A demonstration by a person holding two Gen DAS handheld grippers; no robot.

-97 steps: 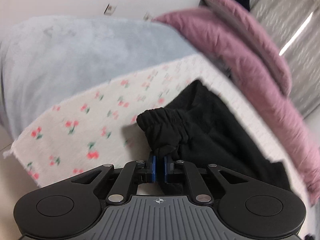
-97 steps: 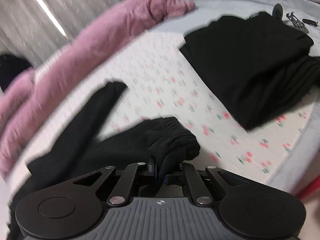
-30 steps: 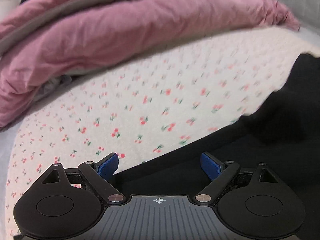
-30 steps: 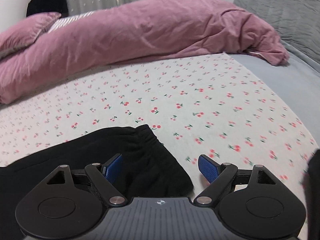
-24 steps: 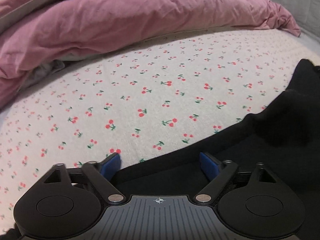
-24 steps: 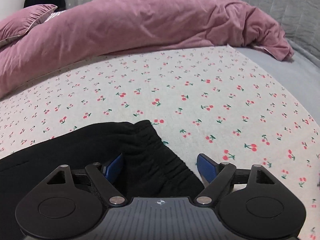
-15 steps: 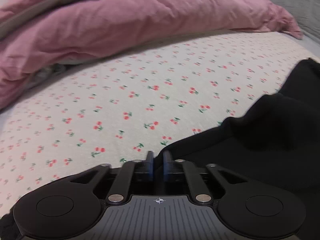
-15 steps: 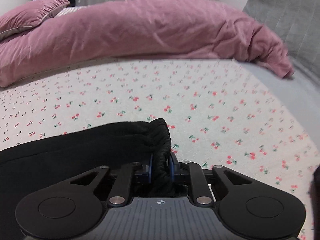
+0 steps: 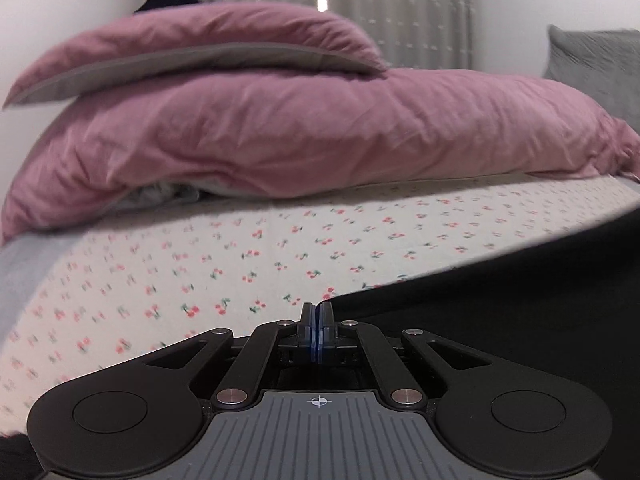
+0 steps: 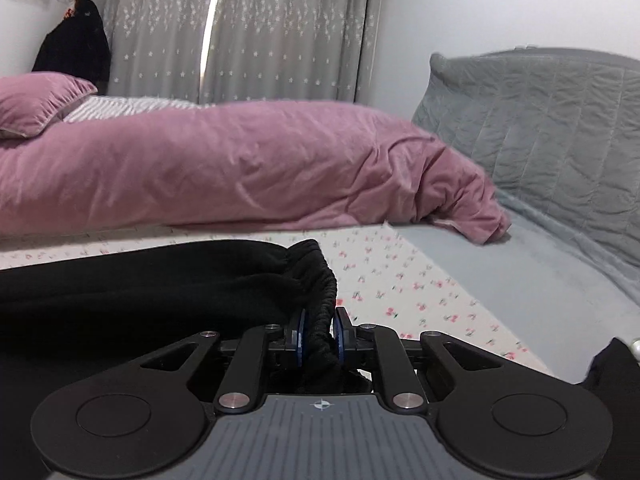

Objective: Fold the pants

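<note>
Black pants [image 9: 500, 320] lie on a cherry-print sheet [image 9: 200, 272]. My left gripper [image 9: 319, 320] is shut, its blue pads together on a thin edge of the pants, which runs taut up to the right. In the right wrist view the gathered elastic waistband [image 10: 320, 276] of the pants [image 10: 160, 292] sits between the pads of my right gripper [image 10: 319, 332]. Its jaws are closing and the pads press on the waistband. The fabric hangs slightly lifted off the sheet [image 10: 400, 280].
A pink duvet [image 9: 280, 140] is heaped along the far side of the bed, also seen as the pink duvet [image 10: 240, 168]. A grey quilted cushion [image 10: 540, 120] stands at the right over a pale blue blanket [image 10: 520, 272]. Another dark garment [image 10: 612, 364] shows at the lower right. Grey curtains [image 10: 240, 40] hang behind.
Both grippers stood open over the pants a second ago and have closed on them, left on the thin edge, right on the waistband. Both views have tilted upward and the fabric has risen.
</note>
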